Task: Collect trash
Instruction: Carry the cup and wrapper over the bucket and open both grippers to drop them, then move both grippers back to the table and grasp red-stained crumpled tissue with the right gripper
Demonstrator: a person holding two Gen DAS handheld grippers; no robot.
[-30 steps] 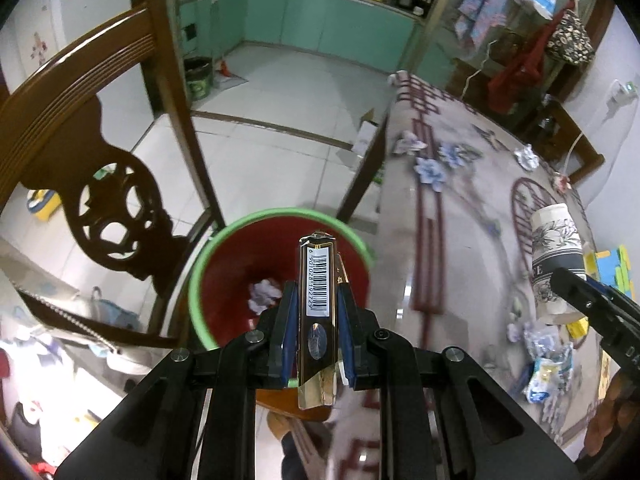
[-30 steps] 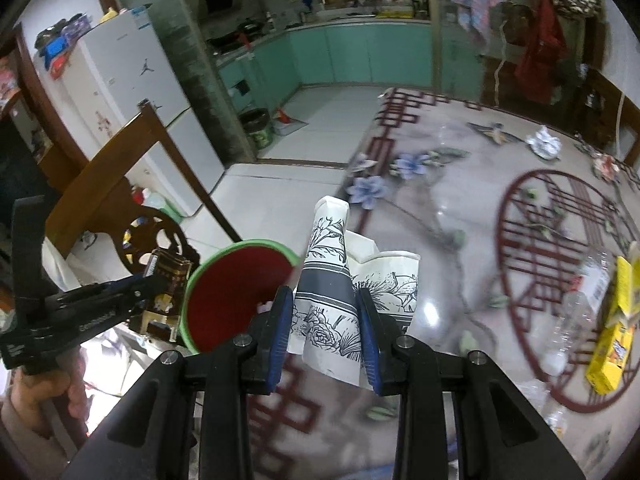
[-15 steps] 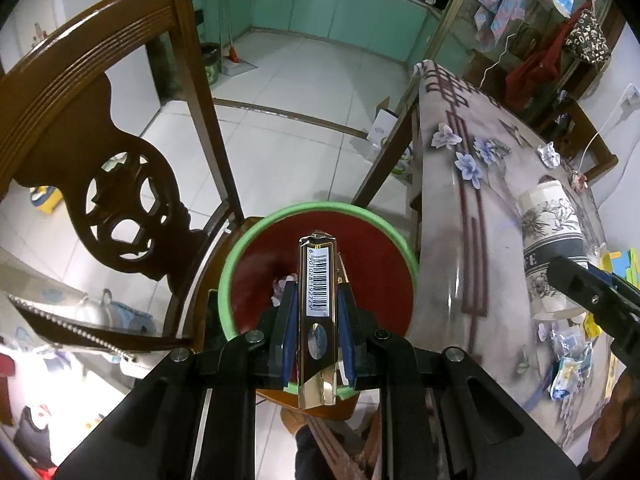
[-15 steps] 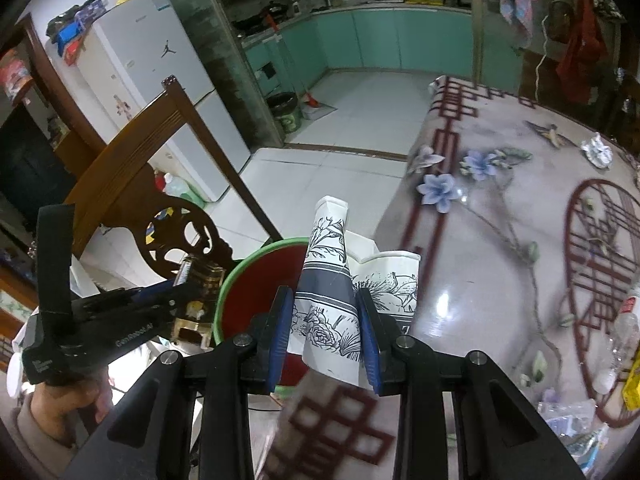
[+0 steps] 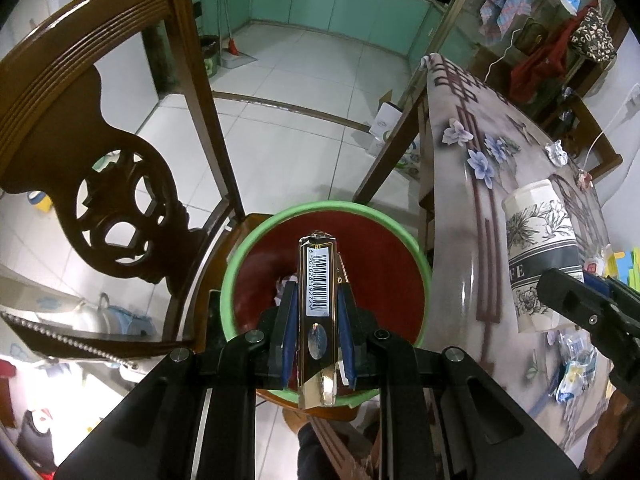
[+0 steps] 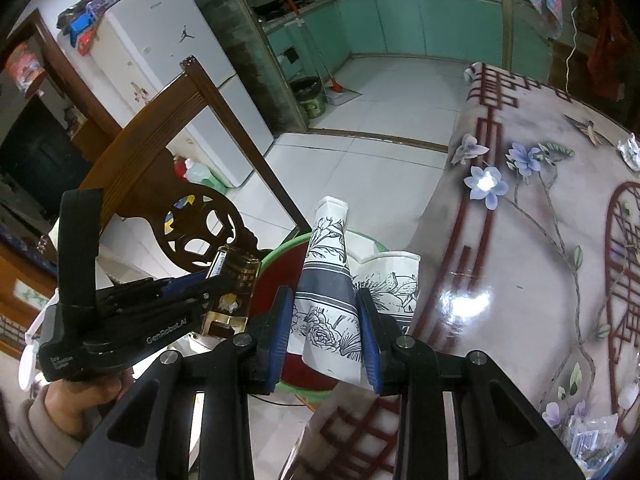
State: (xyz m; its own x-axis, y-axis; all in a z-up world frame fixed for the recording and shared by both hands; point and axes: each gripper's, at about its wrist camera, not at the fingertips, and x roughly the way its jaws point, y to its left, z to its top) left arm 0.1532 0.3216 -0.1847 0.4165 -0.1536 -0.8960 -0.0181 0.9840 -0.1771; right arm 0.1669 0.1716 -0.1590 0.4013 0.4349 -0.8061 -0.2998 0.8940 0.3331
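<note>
My left gripper [image 5: 317,312] is shut on a gold and black cigarette pack [image 5: 318,300] with a barcode and holds it over the red bin with a green rim [image 5: 244,248], which stands on a wooden chair. White crumpled paper lies inside the bin. My right gripper [image 6: 326,320] is shut on a crushed floral paper cup [image 6: 326,280] at the table's edge, just right of the bin [image 6: 276,280]. The cup also shows in the left wrist view [image 5: 540,248], and the left gripper with the pack shows in the right wrist view [image 6: 234,276].
The wooden chair back [image 5: 92,120] rises left of the bin. The glossy flower-patterned table [image 6: 520,260] lies to the right, with crumpled paper [image 5: 557,151] at its far side and plastic wrappers [image 5: 576,368] near its front edge. White tiled floor [image 5: 300,120] lies beyond.
Both grippers have moved left toward the bin with their loads. The pack now hangs over the bin's middle, and the cup has come from over the table to its edge beside the bin.
</note>
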